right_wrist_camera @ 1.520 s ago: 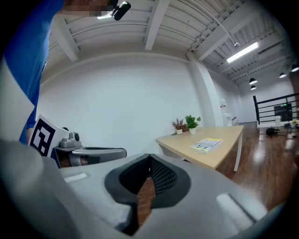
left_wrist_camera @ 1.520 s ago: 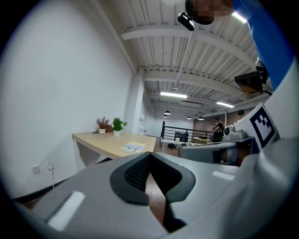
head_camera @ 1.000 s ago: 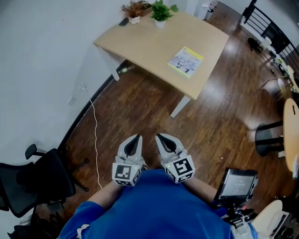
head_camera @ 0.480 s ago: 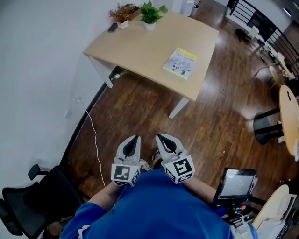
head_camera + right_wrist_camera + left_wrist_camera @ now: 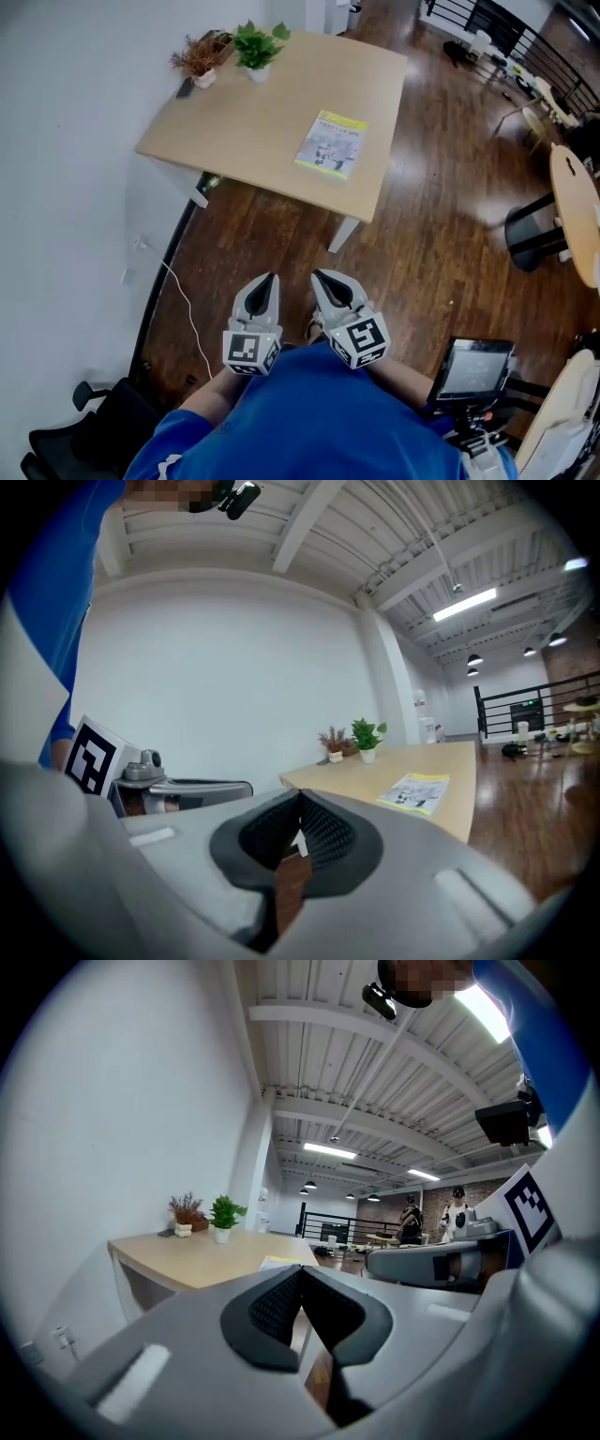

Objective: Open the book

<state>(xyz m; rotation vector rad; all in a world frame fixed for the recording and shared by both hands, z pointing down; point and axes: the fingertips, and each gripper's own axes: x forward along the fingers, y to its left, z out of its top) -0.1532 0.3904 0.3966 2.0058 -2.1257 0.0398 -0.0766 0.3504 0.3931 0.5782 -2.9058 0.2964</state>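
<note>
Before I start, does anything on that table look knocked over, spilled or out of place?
Nothing stands out. The book lies flat and closed on the table, and the green plant and dried plant stand upright.

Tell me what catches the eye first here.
A closed book with a yellow-edged cover lies flat on the light wooden table, toward its right side in the head view. Below it, the left gripper and right gripper are held side by side over the dark wood floor, both shut and empty.
</note>
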